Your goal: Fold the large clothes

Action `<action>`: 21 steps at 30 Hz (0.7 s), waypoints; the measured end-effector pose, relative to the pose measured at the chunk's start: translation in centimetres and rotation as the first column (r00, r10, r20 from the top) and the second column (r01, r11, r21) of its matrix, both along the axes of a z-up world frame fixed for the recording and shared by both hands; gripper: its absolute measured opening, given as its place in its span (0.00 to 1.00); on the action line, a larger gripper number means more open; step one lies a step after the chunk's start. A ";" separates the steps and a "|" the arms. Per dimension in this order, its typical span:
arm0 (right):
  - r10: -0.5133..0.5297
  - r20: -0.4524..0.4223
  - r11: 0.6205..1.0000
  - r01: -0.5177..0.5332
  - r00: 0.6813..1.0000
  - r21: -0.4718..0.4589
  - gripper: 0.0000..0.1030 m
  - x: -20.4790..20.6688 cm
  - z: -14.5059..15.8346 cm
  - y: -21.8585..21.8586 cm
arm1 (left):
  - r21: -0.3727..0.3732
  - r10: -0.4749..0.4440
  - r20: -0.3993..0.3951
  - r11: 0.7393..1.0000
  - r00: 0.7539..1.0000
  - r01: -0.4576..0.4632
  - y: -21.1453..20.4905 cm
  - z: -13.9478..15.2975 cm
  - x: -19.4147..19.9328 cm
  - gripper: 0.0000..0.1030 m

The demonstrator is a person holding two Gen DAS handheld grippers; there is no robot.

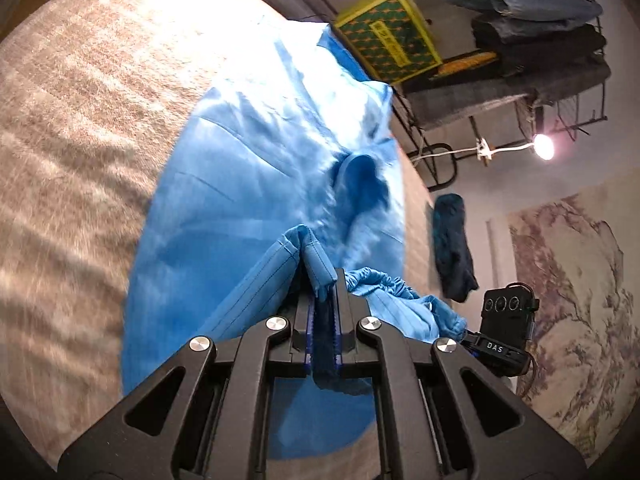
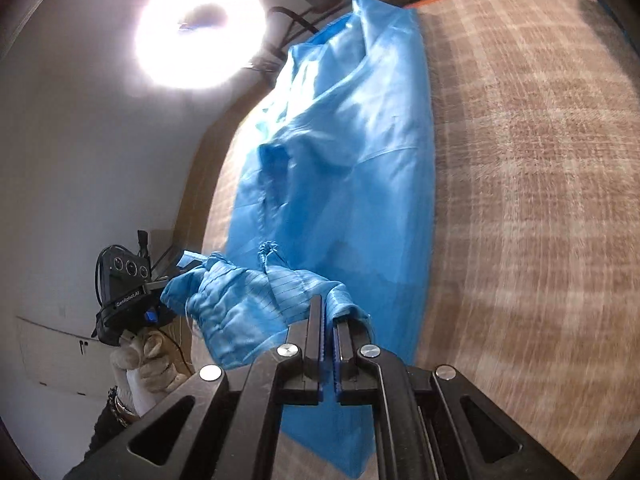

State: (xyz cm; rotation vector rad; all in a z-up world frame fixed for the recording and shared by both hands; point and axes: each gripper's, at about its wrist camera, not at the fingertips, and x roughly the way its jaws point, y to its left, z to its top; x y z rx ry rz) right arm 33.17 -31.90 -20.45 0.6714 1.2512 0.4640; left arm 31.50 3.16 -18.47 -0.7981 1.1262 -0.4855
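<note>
A large light-blue garment [image 1: 256,184] lies along a beige plaid-covered surface [image 1: 80,120]; it also shows in the right wrist view [image 2: 352,152]. My left gripper [image 1: 325,280] is shut on a folded hem edge of the garment and lifts it. My right gripper [image 2: 329,312] is shut on another part of the garment, near a gathered elastic cuff [image 2: 224,292]. Each gripper appears in the other's view: the right one [image 1: 504,328] and the left one [image 2: 124,292], held by a gloved hand [image 2: 144,360].
A green-yellow patterned box [image 1: 392,36] and a metal rack with folded dark clothes [image 1: 536,32] stand beyond the surface. A dark blue garment [image 1: 452,248] lies on the floor. A lamp [image 1: 542,146] and a bright ring light [image 2: 200,28] shine.
</note>
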 end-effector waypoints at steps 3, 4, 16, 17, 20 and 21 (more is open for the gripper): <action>-0.006 -0.009 1.000 0.006 1.000 -0.010 0.00 0.9 -0.6 -0.1 | 0.015 0.007 -0.012 1.000 1.000 -0.007 0.0 -1.0 0.9 0.04; -0.008 -0.012 1.000 0.008 1.000 -0.012 0.00 1.1 -0.8 -0.2 | 0.017 0.012 -0.012 1.000 1.000 -0.012 0.0 -1.1 1.0 0.04; -0.023 0.012 0.999 0.022 1.000 0.035 0.68 1.2 0.8 -1.4 | 0.004 0.042 -0.009 0.999 0.999 -0.042 1.3 -0.4 1.2 0.60; -0.027 0.025 0.999 0.026 0.999 0.047 0.69 1.1 1.1 -1.6 | -0.010 0.043 -0.013 0.999 0.999 -0.043 1.5 -0.2 1.1 0.60; -0.032 0.080 0.998 0.027 0.996 0.056 0.70 0.2 2.6 -2.5 | -0.008 0.043 0.030 0.999 0.999 -0.043 2.0 0.9 0.7 0.60; -0.029 0.098 0.999 0.025 0.995 0.038 0.69 -0.4 3.1 -2.8 | 0.006 0.040 0.052 0.999 0.998 -0.040 2.2 1.4 0.4 0.60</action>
